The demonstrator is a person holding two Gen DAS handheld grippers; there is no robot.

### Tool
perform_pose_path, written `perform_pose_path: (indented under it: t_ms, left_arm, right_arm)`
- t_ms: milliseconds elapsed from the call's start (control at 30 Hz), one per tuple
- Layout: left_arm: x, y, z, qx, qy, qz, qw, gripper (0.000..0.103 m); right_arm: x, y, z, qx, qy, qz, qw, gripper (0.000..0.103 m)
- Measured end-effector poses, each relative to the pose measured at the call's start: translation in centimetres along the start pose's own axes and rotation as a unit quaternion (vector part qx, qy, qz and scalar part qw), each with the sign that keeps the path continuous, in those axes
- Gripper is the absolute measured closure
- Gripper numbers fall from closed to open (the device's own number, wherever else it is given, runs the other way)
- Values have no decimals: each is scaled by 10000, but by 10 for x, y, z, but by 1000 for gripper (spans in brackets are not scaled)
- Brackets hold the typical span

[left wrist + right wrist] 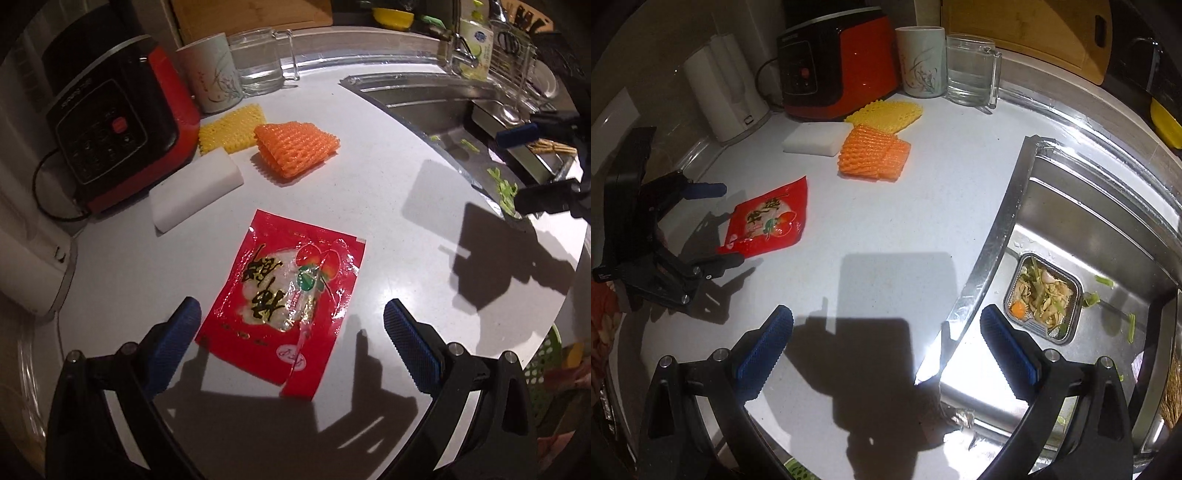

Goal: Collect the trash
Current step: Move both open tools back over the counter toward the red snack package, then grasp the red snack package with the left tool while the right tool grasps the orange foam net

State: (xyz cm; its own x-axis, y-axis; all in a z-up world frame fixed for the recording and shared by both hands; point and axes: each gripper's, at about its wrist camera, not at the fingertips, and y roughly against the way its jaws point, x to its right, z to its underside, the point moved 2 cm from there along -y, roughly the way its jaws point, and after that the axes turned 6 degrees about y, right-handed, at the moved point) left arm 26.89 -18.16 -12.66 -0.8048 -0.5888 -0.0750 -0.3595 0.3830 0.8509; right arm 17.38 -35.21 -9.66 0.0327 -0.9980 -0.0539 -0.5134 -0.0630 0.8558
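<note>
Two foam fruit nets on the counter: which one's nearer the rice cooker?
The yellow foam net, lying right beside the rice cooker. The orange foam net sits farther out on the open counter.

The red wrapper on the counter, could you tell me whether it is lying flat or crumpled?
Flat: the red wrapper lies spread on the counter, torn open along one side.

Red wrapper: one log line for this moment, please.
left gripper: open, straddling red wrapper | wrapper: flat on counter | right gripper: open, empty, at sink edge
</note>
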Motion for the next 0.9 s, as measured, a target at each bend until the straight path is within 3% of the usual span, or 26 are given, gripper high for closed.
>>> perform_pose_path:
  t_ms: [267, 367, 433, 700, 767, 900]
  left_arm:
    - [-10, -21, -12, -155, -145, 727, 9971, 8]
    - [-12, -28, -13, -197, -155, 857, 9960, 11]
    - [-12, -34, -12, -287, -195, 907, 9953, 18]
    - [-10, -38, -12, -163, -252, 1015, 9944, 22]
    - [-10, -36, -12, -118, -231, 1027, 9944, 26]
    - [-11, -33, -13, -57, -146, 1005, 9948, 48]
  right_arm:
    - [9, -25, -20, -164, -33, 37, 9999, 2]
    - [10, -31, -25, -183, -5, 36, 9998, 2]
    - [10, -34, -29, -192, 16, 19, 9998, 2]
    - [11, -43, -45, -168, 79, 12, 9998, 2]
    - [11, -43, -49, -137, 74, -6, 9999, 2]
    - [13, -46, -56, -100, 43, -43, 9999, 2]
